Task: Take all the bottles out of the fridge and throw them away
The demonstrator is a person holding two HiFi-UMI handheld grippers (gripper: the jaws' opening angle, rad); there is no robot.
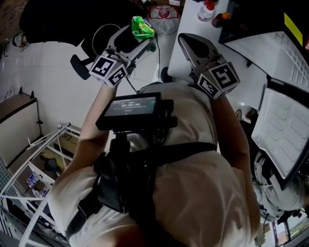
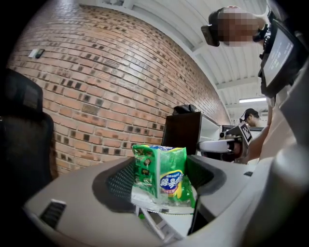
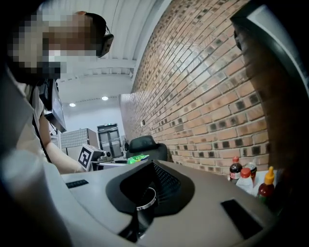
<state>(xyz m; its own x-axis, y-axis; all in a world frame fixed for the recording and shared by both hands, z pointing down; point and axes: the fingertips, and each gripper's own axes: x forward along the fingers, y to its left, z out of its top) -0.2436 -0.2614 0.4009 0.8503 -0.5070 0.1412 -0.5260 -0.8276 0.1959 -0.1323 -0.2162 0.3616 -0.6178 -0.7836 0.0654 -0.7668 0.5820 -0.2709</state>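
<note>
White floor [image 1: 43,72] fills the left half of the head view, with a wire rack [image 1: 29,159] at 8 o'clock and a white bench [image 1: 183,19] at 12 to 1 o'clock. Head view: left tongs [image 1: 142,37] raised at 11 o'clock, clamped on a green packet [image 1: 143,28]. Right tongs [image 1: 189,44] are at 1 o'clock by the bench edge, jaws together with nothing between them. Bottles [image 1: 206,10] stand on the bench at 1 o'clock, one white with a red cap and a darker one beside it. A chest-mounted screen [image 1: 135,107] sits at centre. White ribbed panels [image 1: 285,125] at 3 o'clock; cannot tell what they belong to. Left gripper view: the green packet stands upright between the two jaws, pinched at its lower part, printed face toward the camera. Brick wall [image 2: 96,82] runs behind from 9 to 1 o'clock, a black chair [image 2: 24,140] is at 9 o'clock, and a dark cabinet [image 2: 182,131] is behind the packet. The right tongs show at 3 o'clock, apart from the left pair. Right gripper view: jaws closed on each other, empty. The brick wall spans 12 to 3 o'clock. The bottles are grouped at 4 o'clock against the wall, red caps and one yellow cap visible, well apart from the jaws. The green packet shows small at 9 o'clock, beside the black chair.
</note>
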